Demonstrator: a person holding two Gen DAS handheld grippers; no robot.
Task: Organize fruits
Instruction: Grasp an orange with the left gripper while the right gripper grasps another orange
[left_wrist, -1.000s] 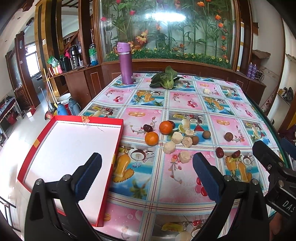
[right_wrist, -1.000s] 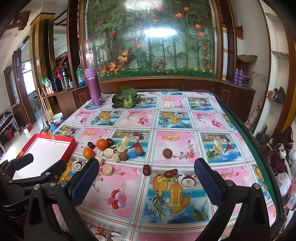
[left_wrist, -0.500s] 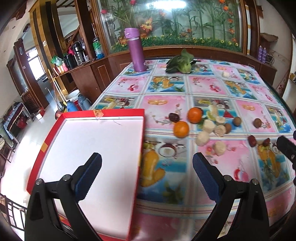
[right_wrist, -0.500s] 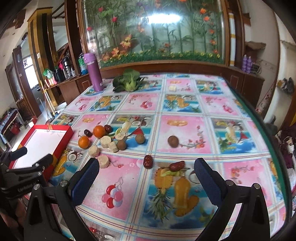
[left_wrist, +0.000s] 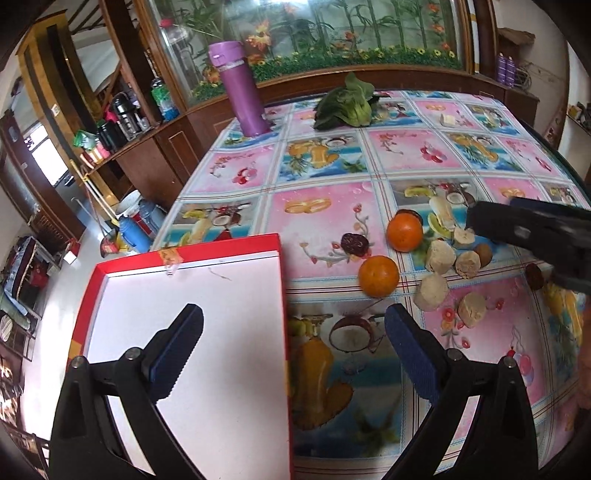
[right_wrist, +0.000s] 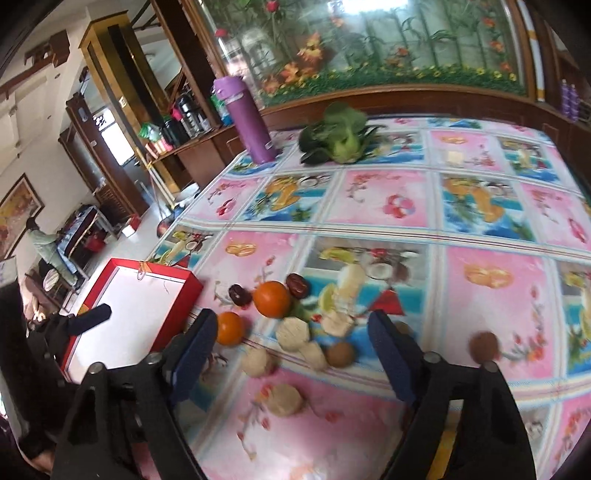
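— How are the fingers?

— Spread wide on both, nothing between them. The left gripper (left_wrist: 291, 334) hangs over the right edge of the red box (left_wrist: 184, 254), one finger over its white floor, the other over the cloth. The right gripper (right_wrist: 291, 345) is low above the fruit pile, and its body pokes into the left view from the right side.

— And the fruit?

— All on the table (left_wrist: 388, 173), none in the box. Two oranges: the near orange (left_wrist: 379, 276) just beside the box's far corner, the far orange (left_wrist: 404, 232) a little beyond. A dark date (left_wrist: 354, 243) lies left of them, a second one (right_wrist: 297, 285) behind the far orange. Pale chunks (left_wrist: 440, 256) cluster to the right, with a brown round fruit (right_wrist: 341, 354) touching them and another (right_wrist: 484, 345) apart, further right.

— Further out?

— A purple flask (left_wrist: 240, 88) stands at the far left corner, a leafy green (left_wrist: 347, 103) lying near it. The right view is blurred.
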